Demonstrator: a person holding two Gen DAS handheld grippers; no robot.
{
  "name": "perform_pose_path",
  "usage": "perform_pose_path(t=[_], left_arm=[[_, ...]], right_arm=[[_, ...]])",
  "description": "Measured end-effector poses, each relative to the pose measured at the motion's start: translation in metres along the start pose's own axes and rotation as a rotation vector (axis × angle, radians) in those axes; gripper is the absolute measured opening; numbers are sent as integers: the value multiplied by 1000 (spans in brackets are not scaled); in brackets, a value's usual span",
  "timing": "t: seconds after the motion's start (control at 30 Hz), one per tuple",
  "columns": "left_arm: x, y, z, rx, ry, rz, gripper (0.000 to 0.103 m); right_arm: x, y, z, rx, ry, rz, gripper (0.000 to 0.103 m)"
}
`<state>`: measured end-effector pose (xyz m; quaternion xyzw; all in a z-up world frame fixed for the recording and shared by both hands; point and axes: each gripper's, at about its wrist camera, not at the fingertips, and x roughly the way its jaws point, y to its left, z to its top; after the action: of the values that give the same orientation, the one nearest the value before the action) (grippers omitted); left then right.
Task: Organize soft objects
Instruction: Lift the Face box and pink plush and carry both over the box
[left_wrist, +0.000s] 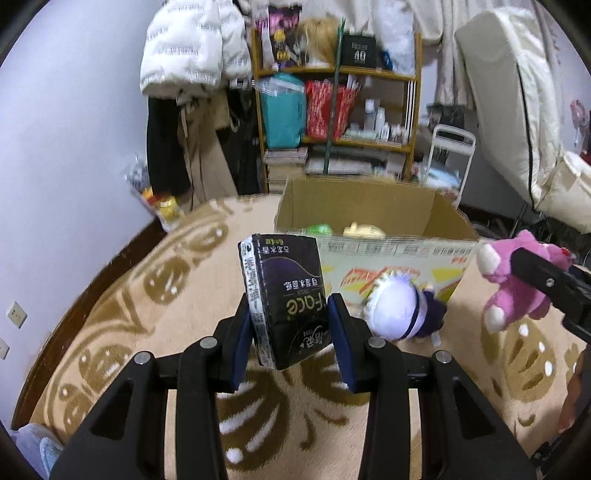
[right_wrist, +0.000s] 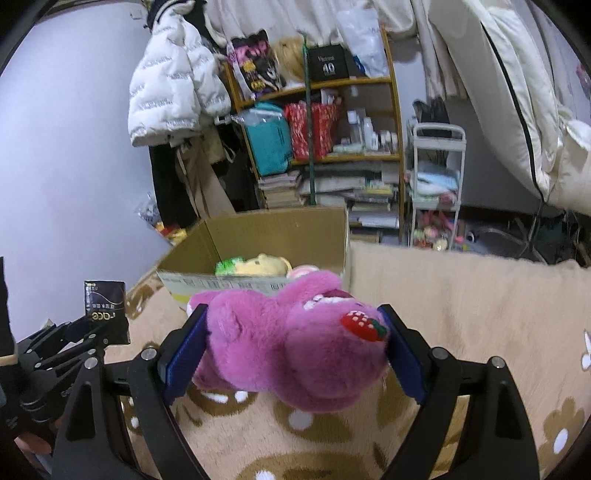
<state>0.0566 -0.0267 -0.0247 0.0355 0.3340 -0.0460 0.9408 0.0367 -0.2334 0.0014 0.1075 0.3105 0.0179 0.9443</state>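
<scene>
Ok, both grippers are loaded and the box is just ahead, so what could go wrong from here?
1. The left gripper grips only the lower end of the tissue pack, which leans; it could slip out.
2. The pink plush bear bulges below the right gripper and might snag the cardboard box rim.
3. The white-and-purple plush doll on the rug is easy to overlook.

Setting is a lived-in home bedroom: patterned beige rug (left_wrist: 122, 332) on the floor, wooden shelf unit (right_wrist: 395, 122) crammed with books, bags and bottles, white puffer jacket (right_wrist: 166, 88) hung against the wall, bedding (left_wrist: 517, 110) at right, white trolley (right_wrist: 436, 177) beside the shelf.
</scene>
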Motion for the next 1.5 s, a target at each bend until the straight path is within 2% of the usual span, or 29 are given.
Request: perform_pose_path(t=[0.17, 0.73, 0.9, 1.1, 1.5], left_arm=[[-16, 3, 9, -12, -91, 9, 38], [-32, 6, 60, -3, -270, 0, 38], [-24, 2, 77, 26, -293, -1, 38], [-8, 2, 97, 9, -310, -7, 38], [38, -7, 103, 16, -267, -24, 38]], right_arm=[[-8, 5, 11, -31, -69, 2, 92], [4, 10, 57, -58, -186, 40, 92], [11, 12, 74, -83, -216, 49, 92], [18, 16, 94, -116, -255, 71, 92], [51, 17, 92, -139, -230, 101, 92]])
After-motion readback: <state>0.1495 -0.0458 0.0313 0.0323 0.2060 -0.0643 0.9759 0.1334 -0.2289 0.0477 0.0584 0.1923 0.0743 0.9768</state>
